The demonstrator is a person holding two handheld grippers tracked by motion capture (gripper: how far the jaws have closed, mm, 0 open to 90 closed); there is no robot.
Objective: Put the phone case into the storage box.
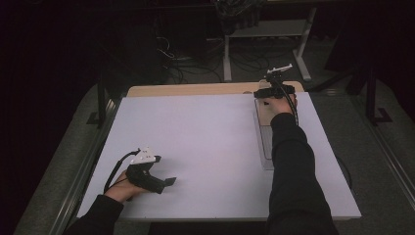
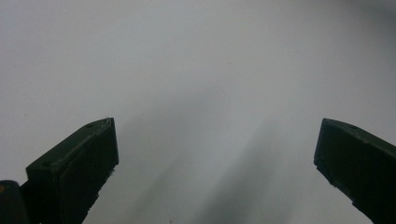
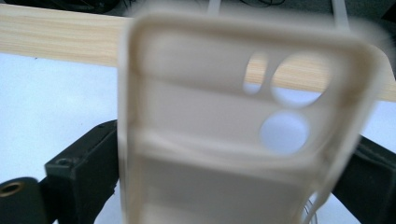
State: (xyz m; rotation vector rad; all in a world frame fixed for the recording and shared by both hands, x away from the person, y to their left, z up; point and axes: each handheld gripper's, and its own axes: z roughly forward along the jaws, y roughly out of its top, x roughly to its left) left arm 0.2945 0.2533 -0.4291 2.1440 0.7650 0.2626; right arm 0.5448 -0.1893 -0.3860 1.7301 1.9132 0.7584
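Note:
A beige phone case (image 3: 196,121) with round camera cut-outs stands close before the right gripper view's camera, tilted up off the table. My right gripper (image 3: 233,140) is shut on it, one black jaw against each long side. In the high view that gripper (image 1: 268,96) is at the table's far right, with the case (image 1: 264,113) beneath the hand. My left gripper (image 1: 169,182) rests near the front left of the white table (image 1: 195,147). It is open (image 2: 217,140), with nothing but bare table between the jaws.
A clear flat tray or sleeve (image 1: 265,147) lies on the table just nearer than the case, beside the right forearm. A pale wooden board (image 1: 195,89) runs along the far edge. Beyond it are cables and white frame legs (image 1: 227,58) on the floor.

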